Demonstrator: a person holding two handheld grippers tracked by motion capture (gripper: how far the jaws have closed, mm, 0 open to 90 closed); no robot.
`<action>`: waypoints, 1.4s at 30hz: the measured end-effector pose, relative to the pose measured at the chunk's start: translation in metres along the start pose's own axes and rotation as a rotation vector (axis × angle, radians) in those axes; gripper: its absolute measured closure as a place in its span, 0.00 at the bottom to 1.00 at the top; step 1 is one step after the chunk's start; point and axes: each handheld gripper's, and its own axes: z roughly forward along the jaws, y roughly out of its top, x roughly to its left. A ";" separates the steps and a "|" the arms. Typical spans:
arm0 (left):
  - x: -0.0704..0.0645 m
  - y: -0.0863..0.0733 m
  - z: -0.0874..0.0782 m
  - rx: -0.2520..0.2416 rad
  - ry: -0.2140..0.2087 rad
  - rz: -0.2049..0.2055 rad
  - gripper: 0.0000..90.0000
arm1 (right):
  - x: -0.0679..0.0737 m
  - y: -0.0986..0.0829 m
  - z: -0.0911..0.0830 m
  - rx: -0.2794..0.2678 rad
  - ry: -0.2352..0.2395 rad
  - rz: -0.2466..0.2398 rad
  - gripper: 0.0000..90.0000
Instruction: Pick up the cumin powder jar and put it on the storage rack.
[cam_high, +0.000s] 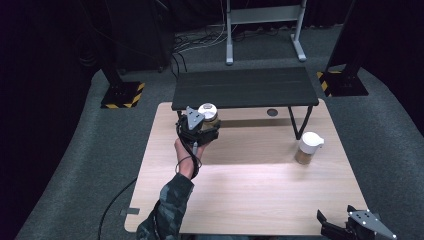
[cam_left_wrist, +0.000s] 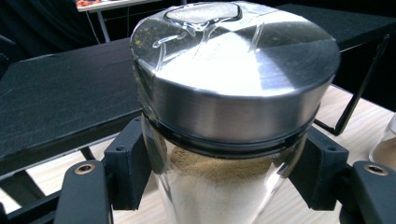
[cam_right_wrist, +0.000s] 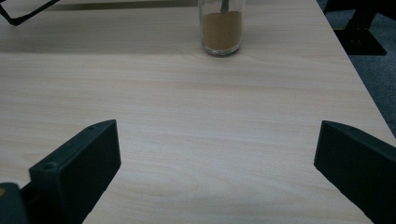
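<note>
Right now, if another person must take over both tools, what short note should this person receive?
Left tool: shut on the jar with the metal lid, jaws on its glass body just under the lid, near the low black shelf at the far left of the wooden table.
Right tool: open, holds nothing, at the near right corner of the table.
Second jar, white lid, brown powder: stands untouched at the far right.
Done: the first jar is gripped.
Left: probably to place this jar, then handle the second one. The glass may slip, so keep the grip firm.
</note>
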 end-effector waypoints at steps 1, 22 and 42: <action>0.000 0.001 0.001 -0.002 -0.001 0.000 0.34 | 0.000 0.000 0.000 -0.001 -0.001 0.002 0.00; 0.005 0.029 0.017 -0.020 -0.032 0.004 0.34 | -0.001 0.000 0.003 0.014 0.002 0.003 0.00; 0.010 0.059 0.035 -0.037 -0.053 0.007 0.34 | -0.001 0.000 0.006 0.029 0.005 0.005 0.00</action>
